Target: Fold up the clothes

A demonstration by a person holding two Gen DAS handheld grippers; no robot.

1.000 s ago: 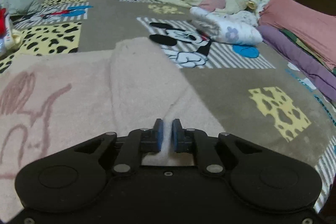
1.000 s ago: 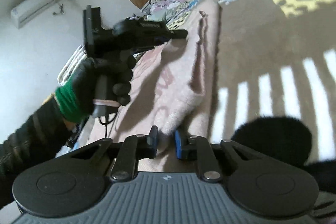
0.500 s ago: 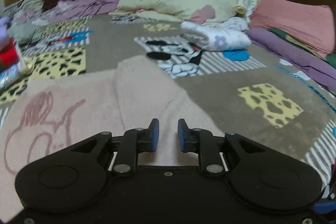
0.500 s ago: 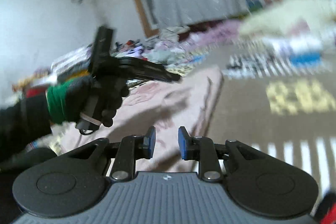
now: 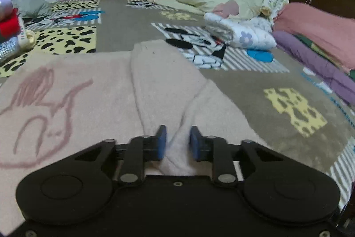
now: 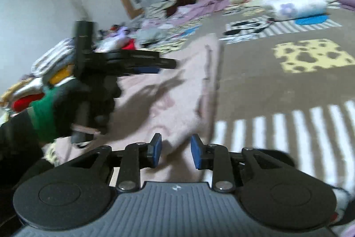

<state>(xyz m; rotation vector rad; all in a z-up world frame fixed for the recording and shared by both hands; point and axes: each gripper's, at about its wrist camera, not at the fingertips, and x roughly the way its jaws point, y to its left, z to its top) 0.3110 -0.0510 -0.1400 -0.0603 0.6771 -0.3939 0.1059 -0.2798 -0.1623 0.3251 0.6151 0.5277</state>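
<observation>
Pink garment [image 5: 93, 90] lay spread on the patterned blanket [image 5: 255, 90], one sleeve already folded across its right side. Left gripper [image 5: 176, 141] and right gripper [image 6: 175, 151] hovered at its near edge, jaws spread, holding nothing. That suggested a release between folds; the next move would call for pinching a fresh edge.

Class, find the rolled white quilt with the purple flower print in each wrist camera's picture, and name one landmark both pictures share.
Left wrist view: the rolled white quilt lies right of centre in the upper half, just past the cartoon mouse patch.
Right wrist view: the same quilt lies at the upper right, beyond the mouse patch.
Shared landmark: the blue oval patch on the bedspread, right in front of the quilt.
</observation>
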